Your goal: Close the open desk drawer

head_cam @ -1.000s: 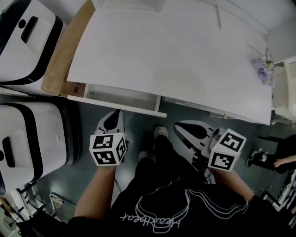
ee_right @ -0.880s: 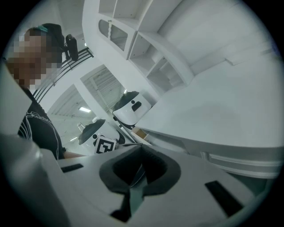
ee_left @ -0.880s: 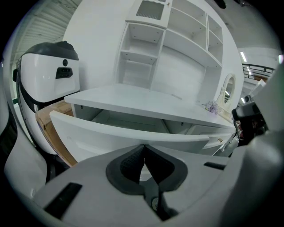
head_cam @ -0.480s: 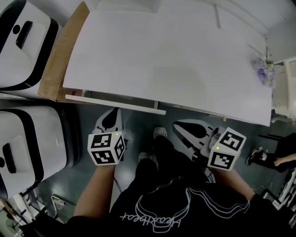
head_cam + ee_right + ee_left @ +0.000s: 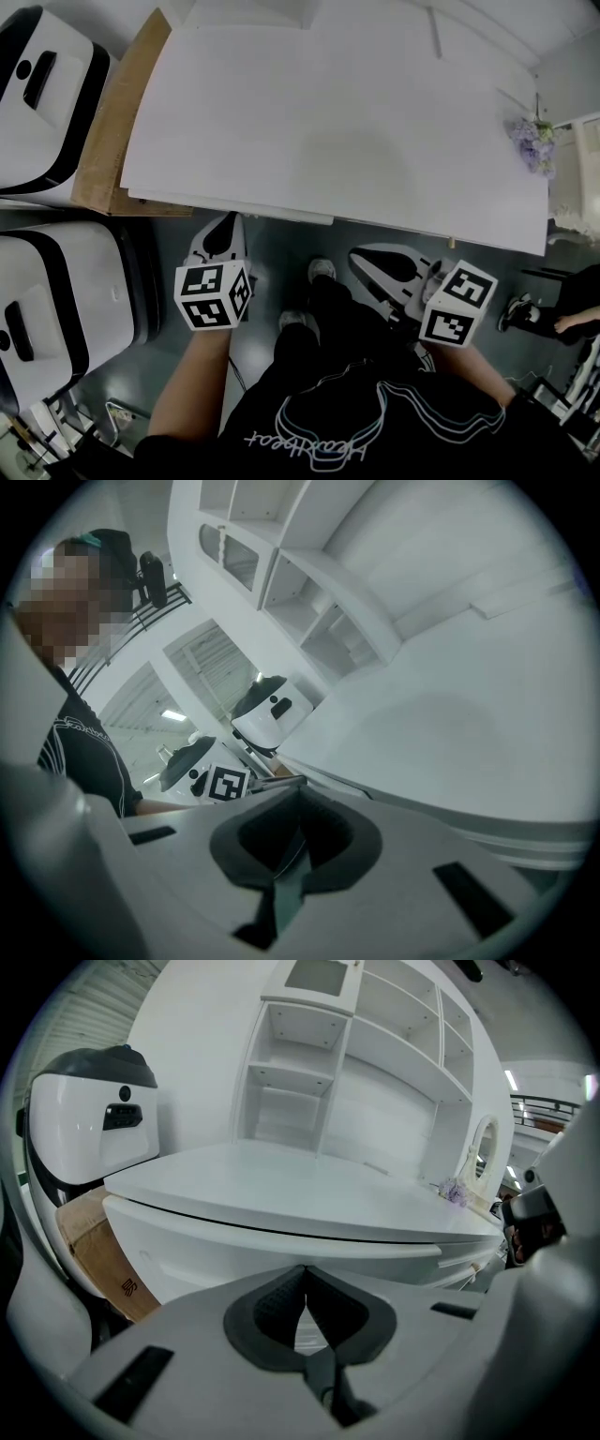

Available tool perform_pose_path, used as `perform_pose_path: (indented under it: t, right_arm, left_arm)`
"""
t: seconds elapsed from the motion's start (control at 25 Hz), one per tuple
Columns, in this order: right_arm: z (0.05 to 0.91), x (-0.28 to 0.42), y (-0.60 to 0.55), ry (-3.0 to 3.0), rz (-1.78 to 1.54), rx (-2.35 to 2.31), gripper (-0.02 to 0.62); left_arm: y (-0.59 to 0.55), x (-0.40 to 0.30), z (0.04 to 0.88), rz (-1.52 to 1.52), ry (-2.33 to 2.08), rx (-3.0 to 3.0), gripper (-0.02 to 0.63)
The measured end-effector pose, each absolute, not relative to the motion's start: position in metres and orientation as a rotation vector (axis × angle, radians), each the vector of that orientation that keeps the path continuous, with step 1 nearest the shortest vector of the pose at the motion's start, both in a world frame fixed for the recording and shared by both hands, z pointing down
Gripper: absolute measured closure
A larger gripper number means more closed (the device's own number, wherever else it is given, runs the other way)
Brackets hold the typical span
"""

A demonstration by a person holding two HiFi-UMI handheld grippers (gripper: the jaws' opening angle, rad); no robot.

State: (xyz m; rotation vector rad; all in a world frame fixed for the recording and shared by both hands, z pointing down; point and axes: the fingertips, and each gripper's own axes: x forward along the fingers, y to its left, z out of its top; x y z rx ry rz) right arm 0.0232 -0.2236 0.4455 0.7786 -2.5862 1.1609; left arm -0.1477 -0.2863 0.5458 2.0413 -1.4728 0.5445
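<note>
The white desk [image 5: 337, 122] fills the upper head view. Its drawer front [image 5: 246, 207] shows only as a thin white strip under the left part of the desk's near edge, almost flush. My left gripper [image 5: 228, 221] points at that strip, its tip right by it; whether it touches I cannot tell. In the left gripper view the jaws are shut on nothing [image 5: 303, 1268], with the drawer front [image 5: 216, 1251] close ahead below the desk top [image 5: 281, 1185]. My right gripper [image 5: 362, 256] hangs below the desk edge, apart from the drawer, shut and empty [image 5: 298, 795].
Two white-and-black machines [image 5: 42, 89] [image 5: 66, 291] stand left of the desk, beside a brown board [image 5: 111, 131]. Purple flowers [image 5: 531, 145] sit at the desk's right end. A white shelf unit [image 5: 314, 1063] rises behind. Another person's leg [image 5: 562, 323] is at the right.
The drawer front has slid in under the desk top, from well out to nearly flush. My left gripper has moved forward with it. The right gripper has barely moved.
</note>
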Motion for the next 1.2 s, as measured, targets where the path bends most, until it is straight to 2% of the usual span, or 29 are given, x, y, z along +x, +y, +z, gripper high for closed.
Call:
perform_pose_path:
  t: [0.6, 1.2]
  right_arm:
    - [0.44, 0.025, -0.222, -2.606, 1.12, 0.801, 0.589]
    - [0.363, -0.007, -0.183, -2.778, 0.91, 0.81, 0.589]
  left_arm:
    - [-0.287, -0.137, 0.537, 0.538, -1.386, 2.076, 0.6]
    - [-0.195, -0.114, 0.393, 0.258, -1.141, 2.259, 0.6]
